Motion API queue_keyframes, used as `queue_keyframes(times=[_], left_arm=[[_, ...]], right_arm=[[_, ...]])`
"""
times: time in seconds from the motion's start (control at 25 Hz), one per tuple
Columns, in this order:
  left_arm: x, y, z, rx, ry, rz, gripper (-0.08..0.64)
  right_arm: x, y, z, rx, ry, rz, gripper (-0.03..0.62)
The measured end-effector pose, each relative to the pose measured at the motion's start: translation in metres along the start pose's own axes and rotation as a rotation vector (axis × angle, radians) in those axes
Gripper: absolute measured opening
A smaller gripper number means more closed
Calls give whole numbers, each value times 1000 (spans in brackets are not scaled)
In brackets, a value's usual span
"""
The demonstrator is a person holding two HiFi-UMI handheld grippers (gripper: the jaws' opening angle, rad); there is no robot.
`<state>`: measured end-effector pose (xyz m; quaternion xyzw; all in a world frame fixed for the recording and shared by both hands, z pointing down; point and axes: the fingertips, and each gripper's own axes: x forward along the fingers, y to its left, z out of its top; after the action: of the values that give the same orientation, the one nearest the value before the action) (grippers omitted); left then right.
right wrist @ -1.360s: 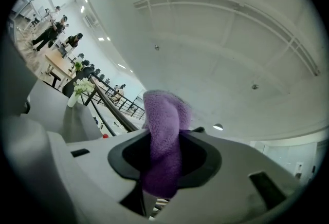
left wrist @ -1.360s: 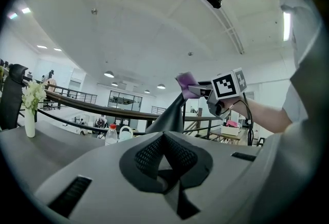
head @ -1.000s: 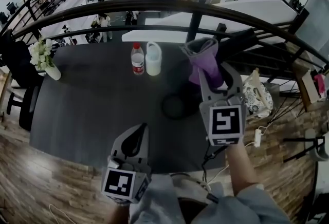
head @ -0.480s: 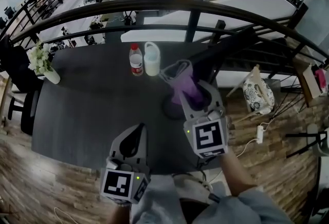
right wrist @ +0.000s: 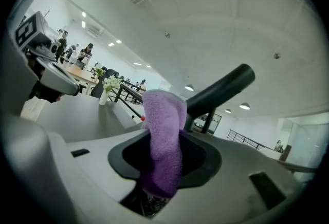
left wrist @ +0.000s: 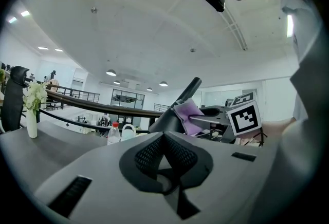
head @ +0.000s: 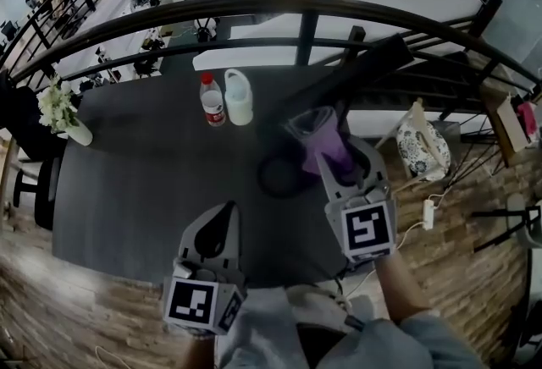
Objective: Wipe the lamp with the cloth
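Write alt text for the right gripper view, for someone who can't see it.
The right gripper is shut on a purple cloth standing up between its jaws, with the lamp's black arm slanting up to the right behind it. A vase of white flowers stands on the table at left.

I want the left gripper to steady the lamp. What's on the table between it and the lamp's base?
Nothing. In the head view, only bare dark table lies between the left gripper and the lamp's round base.
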<state>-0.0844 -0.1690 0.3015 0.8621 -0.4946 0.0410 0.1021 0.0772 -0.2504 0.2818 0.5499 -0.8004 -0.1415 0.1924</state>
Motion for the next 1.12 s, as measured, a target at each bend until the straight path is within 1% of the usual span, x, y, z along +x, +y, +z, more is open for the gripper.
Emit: queue_keyframes(times=[0.12, 0.28, 0.48, 0.56, 0.76, 0.92, 1.12], left_arm=[[6, -8, 3, -7, -11, -2, 8], [12, -16, 2, 2, -7, -13, 8], [21, -33, 3, 8, -1, -10, 8], [22, -35, 2, 6, 3, -6, 8], [23, -36, -2, -8, 11, 4, 8], [25, -36, -7, -9, 19, 24, 8], [23, -34, -12, -13, 35, 60, 8]], right_arm=[[-6, -25, -5, 11, -5, -47, 137], [-12, -54, -5, -26, -18, -116, 137], [-22, -90, 4, -32, -64, -164, 140], [-22, -97, 7, -39, -74, -175, 140], [-13, -99, -6, -30, -59, -153, 140], [-2, -87, -26, -15, -33, -112, 140], [9, -70, -59, 36, 29, -60, 140]])
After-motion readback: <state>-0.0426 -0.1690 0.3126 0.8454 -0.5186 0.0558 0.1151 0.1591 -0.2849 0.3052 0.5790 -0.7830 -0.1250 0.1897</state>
